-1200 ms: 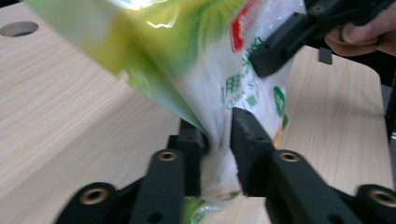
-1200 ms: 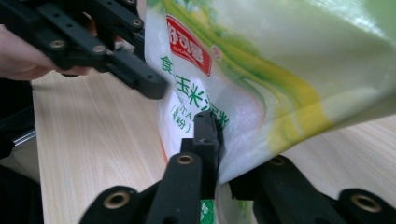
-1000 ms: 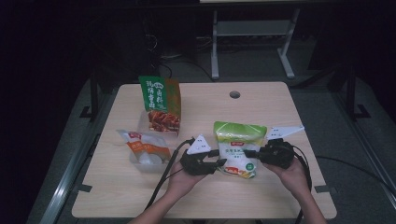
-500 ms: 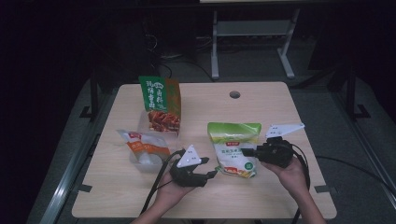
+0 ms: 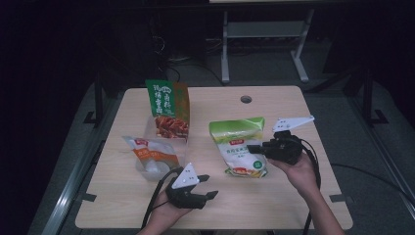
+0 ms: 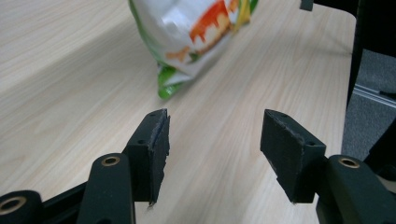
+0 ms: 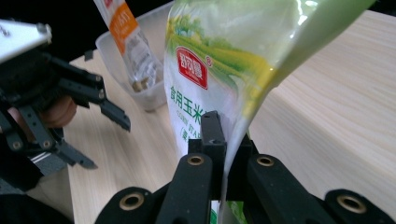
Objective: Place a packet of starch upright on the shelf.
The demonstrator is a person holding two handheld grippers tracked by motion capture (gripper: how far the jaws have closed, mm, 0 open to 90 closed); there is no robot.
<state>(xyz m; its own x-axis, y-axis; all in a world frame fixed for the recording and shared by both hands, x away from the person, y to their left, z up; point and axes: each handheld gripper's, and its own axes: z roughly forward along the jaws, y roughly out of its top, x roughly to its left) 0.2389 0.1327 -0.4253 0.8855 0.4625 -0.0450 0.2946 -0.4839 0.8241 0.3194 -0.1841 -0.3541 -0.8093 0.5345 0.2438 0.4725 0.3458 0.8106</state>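
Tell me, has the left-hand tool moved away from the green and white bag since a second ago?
Yes. The left tool has pulled back toward the table's near edge, leaving the green and white bag, jaws just opening with nothing between them.

Item: green-white cornstarch pouch (image 5: 241,149), red logo
Pose: upright, edge pinched
Place: table (image 5: 274,210), right of centre

In the left gripper view the top edge cuts off the white and green plastic pouch (image 6: 196,32). In the right gripper view the black jaws cover part of its side seam, and its lower print is too blurred to read.
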